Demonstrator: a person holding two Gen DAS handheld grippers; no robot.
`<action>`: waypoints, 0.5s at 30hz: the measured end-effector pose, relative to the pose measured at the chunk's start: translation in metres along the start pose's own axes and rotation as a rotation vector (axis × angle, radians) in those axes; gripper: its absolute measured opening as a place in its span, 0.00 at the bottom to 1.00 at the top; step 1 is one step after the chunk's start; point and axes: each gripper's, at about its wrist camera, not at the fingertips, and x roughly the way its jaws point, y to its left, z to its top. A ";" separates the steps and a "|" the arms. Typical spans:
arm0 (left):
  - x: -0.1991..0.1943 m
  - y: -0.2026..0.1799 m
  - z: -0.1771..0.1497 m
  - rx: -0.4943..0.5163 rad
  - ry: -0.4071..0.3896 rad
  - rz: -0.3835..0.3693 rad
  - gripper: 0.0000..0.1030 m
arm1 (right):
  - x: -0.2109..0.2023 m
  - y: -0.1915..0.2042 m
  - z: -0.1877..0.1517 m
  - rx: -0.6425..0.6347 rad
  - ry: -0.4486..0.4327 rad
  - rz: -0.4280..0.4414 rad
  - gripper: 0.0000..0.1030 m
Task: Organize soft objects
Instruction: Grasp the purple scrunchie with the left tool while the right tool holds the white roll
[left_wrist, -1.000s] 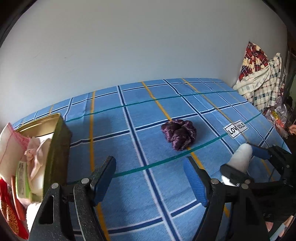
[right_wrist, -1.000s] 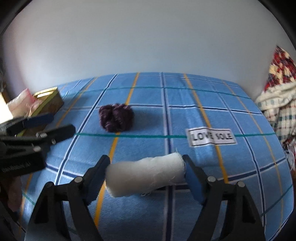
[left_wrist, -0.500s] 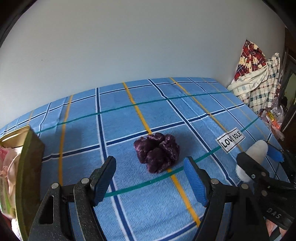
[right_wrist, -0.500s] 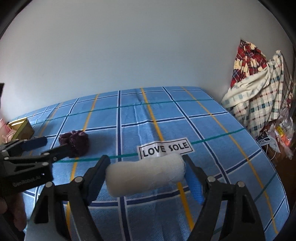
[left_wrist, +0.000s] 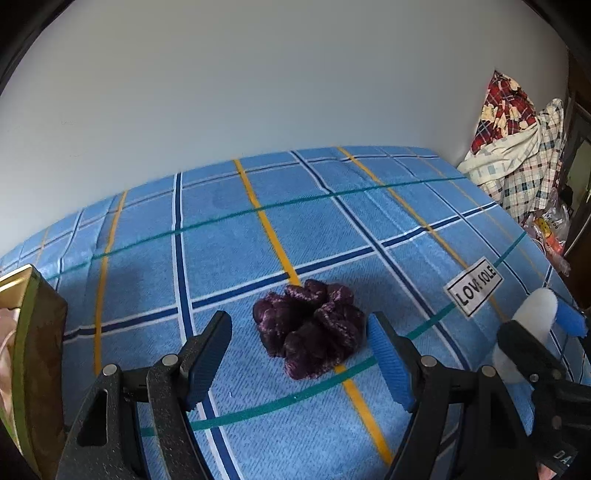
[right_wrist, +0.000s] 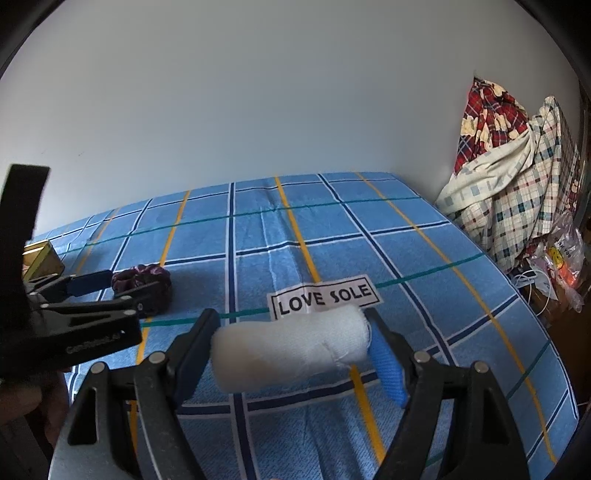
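Mid-collection on the blue plaid bedsheet: right tongs clenched endwise on a white rolled cloth bundle held clear of the bed, left tongs spread wide and empty, framing the crumpled dark purple velvet scrunchie lying on the sheet without touching it. Next, probably: lower the left tongs around the scrunchie, close gently, then carry to the gold-rimmed box at the left edge.

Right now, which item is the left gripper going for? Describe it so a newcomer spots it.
On the blue plaid bedsheet, look left of the white LOVE SOLE label. The dark purple scrunchie lies there on a yellow stripe, ahead of the open left gripper. It is crinkled, shiny and loose; the white cloth roll is gripped.
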 end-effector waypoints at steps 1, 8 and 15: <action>0.000 0.001 0.001 -0.005 -0.001 -0.009 0.75 | 0.000 0.000 0.000 -0.001 -0.002 -0.001 0.76; 0.004 0.001 0.001 0.011 0.013 -0.034 0.52 | -0.002 0.003 0.000 -0.013 -0.007 -0.014 0.76; 0.000 0.002 -0.001 0.022 0.001 -0.053 0.41 | -0.003 0.004 0.000 -0.016 -0.014 -0.028 0.76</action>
